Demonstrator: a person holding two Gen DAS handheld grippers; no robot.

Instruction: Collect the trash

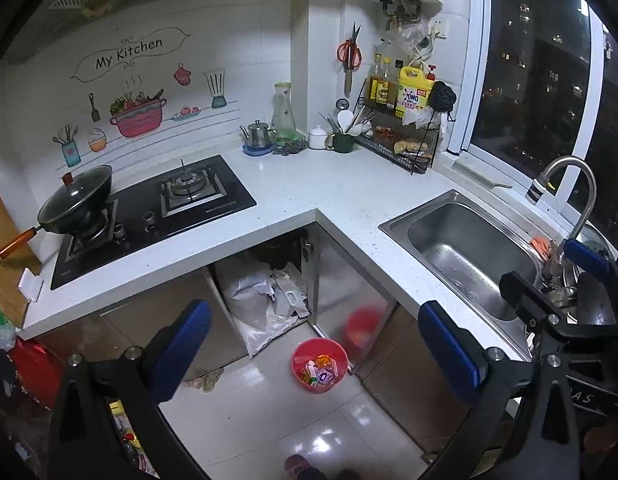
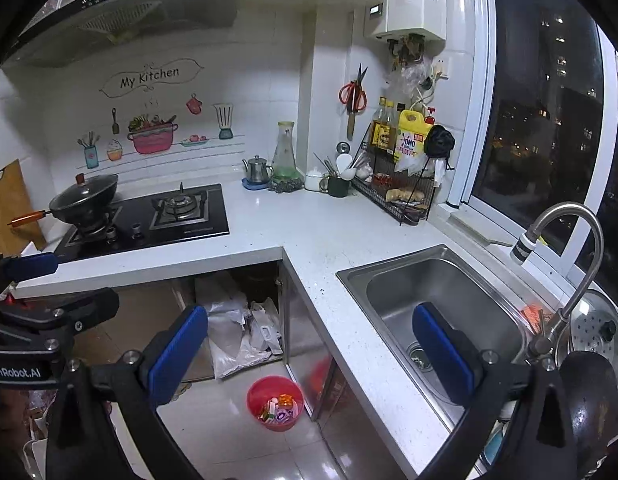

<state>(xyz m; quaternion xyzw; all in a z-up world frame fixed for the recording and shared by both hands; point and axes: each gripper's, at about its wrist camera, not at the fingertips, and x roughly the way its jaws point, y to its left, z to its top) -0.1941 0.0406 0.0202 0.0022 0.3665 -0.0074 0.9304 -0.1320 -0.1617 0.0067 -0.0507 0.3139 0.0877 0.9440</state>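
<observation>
Risk: we hold both grippers, left [image 1: 315, 354] and right [image 2: 309, 354], jaws wide and empty; overfilling bin [image 1: 319, 365] on floor could spill wrappers.

Glossy tiled floor [image 1: 269, 420] — red trash bin [image 1: 319, 365] upright on it

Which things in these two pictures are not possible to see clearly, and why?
- Red bin contents: colourful wrappers, too small to identify in either view.
- Open cabinet under the counter: bags in front hide its dark back.
- Sink front part: the right gripper, open and empty, has a finger covering it in the right wrist view.
- Floor at bottom left: hidden by the left gripper body, left wrist view.
</observation>
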